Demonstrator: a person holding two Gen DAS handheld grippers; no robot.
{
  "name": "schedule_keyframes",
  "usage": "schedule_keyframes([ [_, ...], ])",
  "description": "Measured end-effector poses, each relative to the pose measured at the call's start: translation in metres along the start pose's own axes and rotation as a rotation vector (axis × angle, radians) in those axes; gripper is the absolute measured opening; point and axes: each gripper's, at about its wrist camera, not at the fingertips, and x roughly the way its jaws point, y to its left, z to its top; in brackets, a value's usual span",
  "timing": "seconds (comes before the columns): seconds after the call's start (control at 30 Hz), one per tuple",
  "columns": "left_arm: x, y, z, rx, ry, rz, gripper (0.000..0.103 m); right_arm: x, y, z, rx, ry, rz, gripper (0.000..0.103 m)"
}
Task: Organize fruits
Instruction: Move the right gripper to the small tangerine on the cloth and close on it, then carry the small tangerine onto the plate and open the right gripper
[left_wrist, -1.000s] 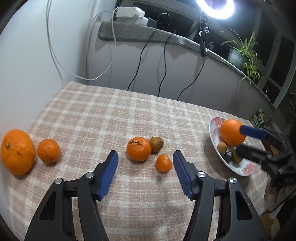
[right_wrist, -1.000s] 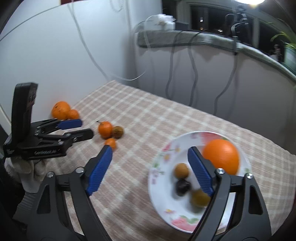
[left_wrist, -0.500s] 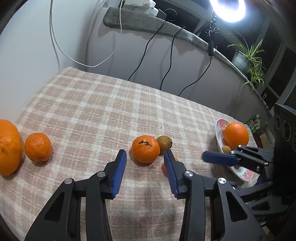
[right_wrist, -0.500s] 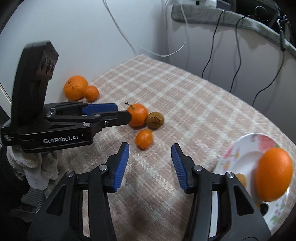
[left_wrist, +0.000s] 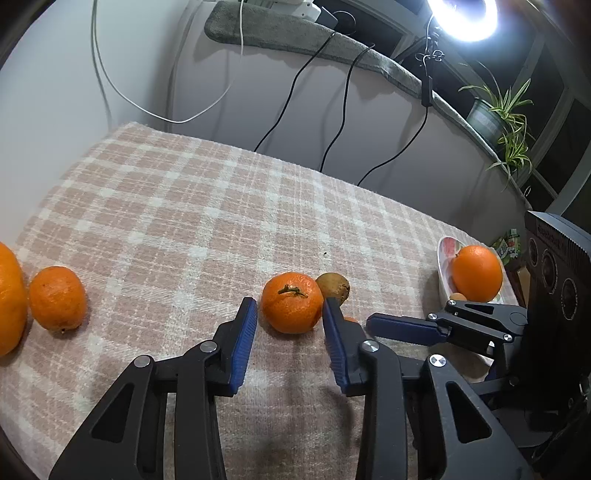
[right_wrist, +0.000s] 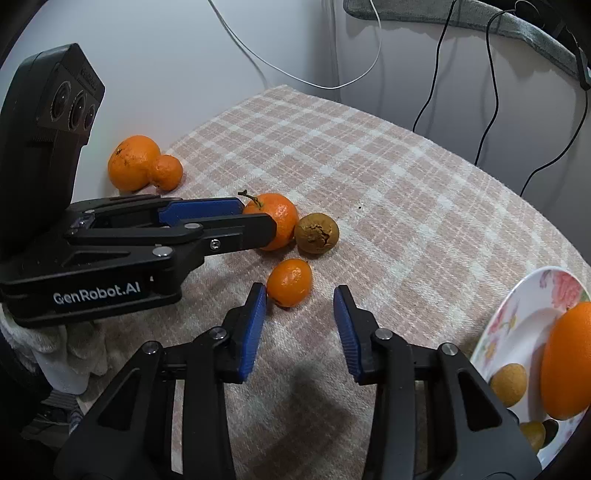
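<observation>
1. Checked tablecloth (left_wrist: 184, 206): is covering the whole work surface and bearing every item below.
2. Floral plate (right_wrist: 517, 317): is sitting at 4 o'clock in the right wrist view, already holding a big orange (right_wrist: 569, 362) and some small brown and dark fruits.
3. Large orange (right_wrist: 129, 166) with a smaller one (right_wrist: 168, 171) touching it: are lying at 10 o'clock in the right wrist view, well apart from the plate.
4. Left gripper (left_wrist: 290, 321): is narrowing its jaws around the stemmed mandarin (left_wrist: 291, 302). The right pad looks to be at the rind; a thin gap is showing at the left pad, so nothing is gripped yet.
5. Right gripper (right_wrist: 300, 310): is also narrowing, empty. The small mandarin (right_wrist: 290, 282) is lying just beyond the fingertips at 12 o'clock, nearer the left finger, not yet between the pads.
6. Brown fruit (right_wrist: 316, 233): is resting against the stemmed mandarin, at 1 o'clock from the small one.
7. Step in hand, as a judgement: both claws are reaching for loose fruit bound for the plate.
8. Next move is calling for: the left completing its squeeze without nudging the brown fruit; the right advancing and shifting slightly left to straddle its fruit before shutting.
</observation>
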Motion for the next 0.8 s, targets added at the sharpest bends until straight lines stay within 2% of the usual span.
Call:
schedule_keyframes([
  [0.3,0.003,-0.001,0.000,-0.003,0.001,0.000,0.033,0.005,0.003,0.004,-0.003,0.002,0.007,0.033],
  [0.43,0.002,0.000,-0.001,-0.005,-0.002,-0.002,0.032,0.007,0.005,0.005,-0.011,0.000,0.010,0.027],
  [0.8,-0.006,-0.001,-0.002,-0.010,-0.021,0.005,0.032,-0.005,0.002,-0.002,0.011,-0.027,0.020,0.026],
])
